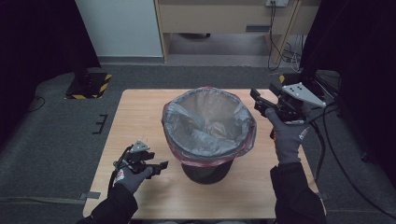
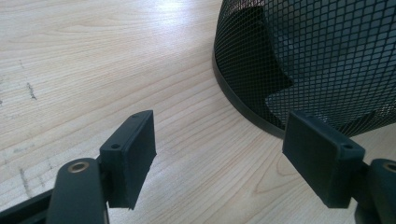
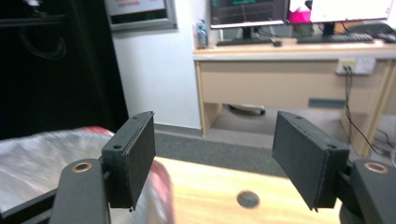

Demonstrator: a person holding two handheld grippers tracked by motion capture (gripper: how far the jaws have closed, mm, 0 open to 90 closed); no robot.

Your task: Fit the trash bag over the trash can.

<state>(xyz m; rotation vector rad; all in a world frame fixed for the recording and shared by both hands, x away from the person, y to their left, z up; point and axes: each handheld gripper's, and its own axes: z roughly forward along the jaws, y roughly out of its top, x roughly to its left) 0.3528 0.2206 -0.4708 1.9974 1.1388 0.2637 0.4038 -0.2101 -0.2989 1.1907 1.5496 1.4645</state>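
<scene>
Item: black mesh wastebasket (image 1: 206, 169), lined with a grey plastic bag (image 1: 205, 122), bag mouth turned down over the rim in a red band (image 1: 250, 140). Stood upright at the centre of the counter (image 1: 140, 112), base planted flat on the wood.

Handling, judged: light, being wire mesh and thin film; basket stiff enough to hold shape but springy under a squeeze. Liner soft, slack, crinkled, slippery, prone to tearing or slipping off if tugged at one spot. Best purchase judged to be the folded red band at the rim, pinched through film and wire together; mesh wall (image 2: 327, 51) near the base a second option, for steadying only.

Left hand-held gripper (image 1: 156, 165): at 8 o'clock from the basket, low over the counter, pointed toward the base; jaws stood apart, nothing between them, just beside the mesh without touching.

Right hand-held gripper (image 1: 259, 102): at 2 o'clock from the basket, raised near the rim; jaws stood wide apart, nothing between them, red band and grey film (image 3: 42, 158) seen low beside one jaw. Contact with the liner not evident.

Surface: pale wood-grain laminate, smooth, faintly scuffed, likely to let the basket slide if pushed; a small round dark mark (image 3: 247, 199) near the far edge.

Room: grey carpet (image 1: 56, 135); dark curtains at 9 and 3 o'clock; hazard-striped base plate (image 1: 88, 84) at 10 o'clock; a desk (image 3: 280, 79) with monitors, keyboard and a bottle at 12 o'clock; cables trailing at 1 o'clock.
</scene>
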